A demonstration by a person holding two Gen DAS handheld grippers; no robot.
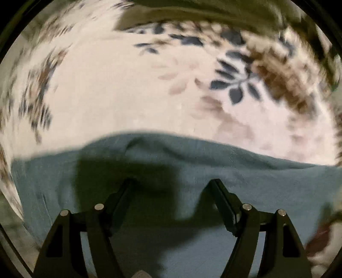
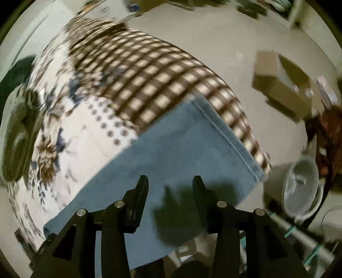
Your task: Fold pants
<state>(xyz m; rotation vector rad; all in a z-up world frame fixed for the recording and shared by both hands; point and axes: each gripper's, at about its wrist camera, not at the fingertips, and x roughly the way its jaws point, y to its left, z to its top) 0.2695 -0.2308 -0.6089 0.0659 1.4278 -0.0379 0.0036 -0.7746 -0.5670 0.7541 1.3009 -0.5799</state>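
The blue-grey pants (image 1: pixel 192 171) lie on a floral bedsheet (image 1: pixel 106 96). In the left wrist view their wrinkled edge runs across the middle. My left gripper (image 1: pixel 172 181) is open just above the cloth, holding nothing, and casts a shadow on it. In the right wrist view a flat pant leg (image 2: pixel 181 149) with a stitched hem lies diagonally and overhangs the bed edge. My right gripper (image 2: pixel 171 181) is open above it, empty.
The bed has a brown checked cover (image 2: pixel 160 74) and the floral sheet (image 2: pixel 64 139). Beside the bed on the floor are a cardboard box (image 2: pixel 282 85), a white bucket (image 2: pixel 301 190) and a dark reddish object (image 2: pixel 329 136). An olive-green cloth (image 1: pixel 203 12) lies at the far side.
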